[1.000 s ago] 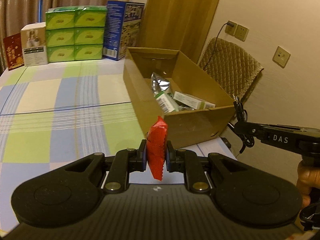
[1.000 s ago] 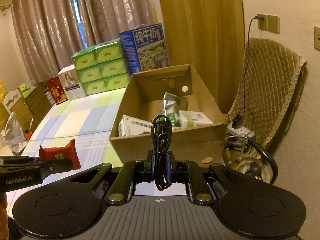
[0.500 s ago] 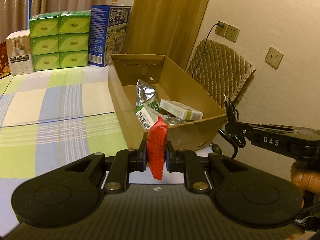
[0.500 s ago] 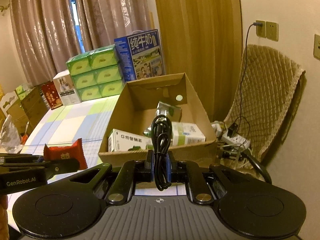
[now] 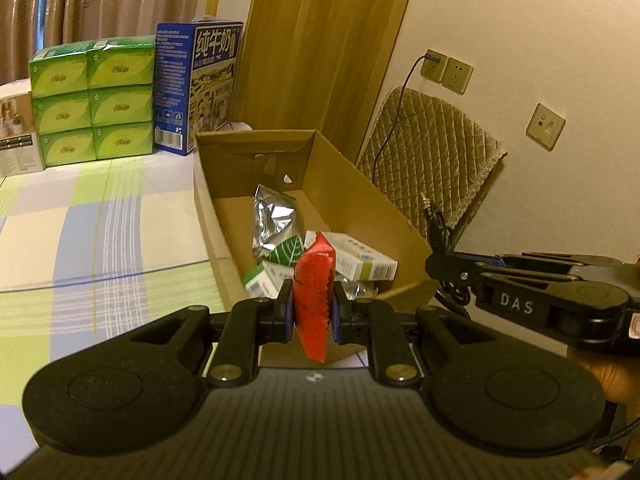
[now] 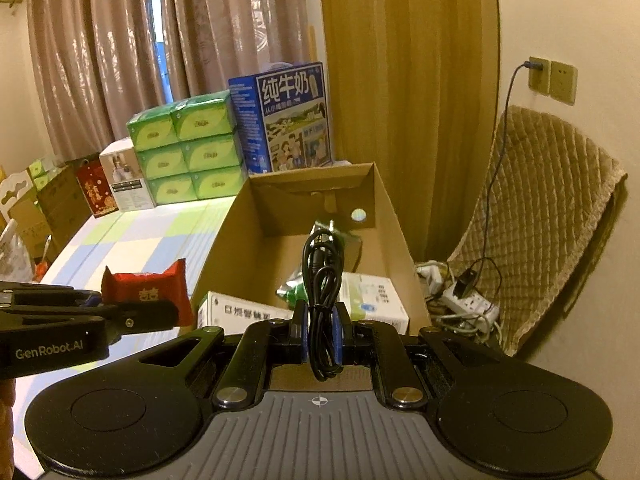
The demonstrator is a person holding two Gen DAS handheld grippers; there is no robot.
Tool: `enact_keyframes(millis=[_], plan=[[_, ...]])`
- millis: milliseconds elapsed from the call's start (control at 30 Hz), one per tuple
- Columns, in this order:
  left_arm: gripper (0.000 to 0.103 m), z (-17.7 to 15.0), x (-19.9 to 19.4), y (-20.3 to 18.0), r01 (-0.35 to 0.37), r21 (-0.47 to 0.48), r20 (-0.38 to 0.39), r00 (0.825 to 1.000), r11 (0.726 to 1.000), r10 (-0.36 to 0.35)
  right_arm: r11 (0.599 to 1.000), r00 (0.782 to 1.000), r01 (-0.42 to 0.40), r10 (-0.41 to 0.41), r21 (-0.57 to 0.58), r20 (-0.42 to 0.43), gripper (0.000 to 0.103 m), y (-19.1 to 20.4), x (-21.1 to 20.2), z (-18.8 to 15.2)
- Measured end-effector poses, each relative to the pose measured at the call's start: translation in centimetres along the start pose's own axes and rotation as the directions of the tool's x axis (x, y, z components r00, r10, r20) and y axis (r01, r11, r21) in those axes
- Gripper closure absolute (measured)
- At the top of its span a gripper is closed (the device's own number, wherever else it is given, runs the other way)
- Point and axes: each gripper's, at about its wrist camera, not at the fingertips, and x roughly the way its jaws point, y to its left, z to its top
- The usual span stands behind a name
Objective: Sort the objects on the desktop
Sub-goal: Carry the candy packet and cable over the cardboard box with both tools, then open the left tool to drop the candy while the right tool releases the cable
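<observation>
Claws (image 5: 312, 314) (image 6: 322, 330) clamped — red packet (image 5: 314, 292), black cable (image 6: 322, 276).

Your left tongs (image 5: 312, 316) fill the lower frame: a matte black body with two round disc housings at lower left and lower right, and two angled link arms, each with a silver screw at its base. Blue pads line the fingertips (image 5: 285, 312). A small cross mark sits at bottom centre. Your right tongs (image 6: 322, 334) match this layout, with a ribbed grey plate at bottom centre. Side markings read "GenRobot.AI" and "DAS".
</observation>
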Motion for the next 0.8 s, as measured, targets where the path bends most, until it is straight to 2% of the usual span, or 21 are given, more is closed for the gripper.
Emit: enact_keyframes(millis=[433, 800], plan=[[0.090, 3.4, 3.9, 0.6, 0.013, -0.012, -0.003, 1.000, 1.000, -0.013, 1.000, 1.000, 0.002, -0.002, -0.019, 0.003, 0.095, -1.0, 4.0, 3.4], [0.090, 7.0, 8.1, 2.8, -0.003, -0.032, -0.007, 1.000, 0.999, 0.003, 0.999, 1.000, -0.006, 0.006, -0.035, -0.006, 0.095, -1.2, 7.6, 5.9]])
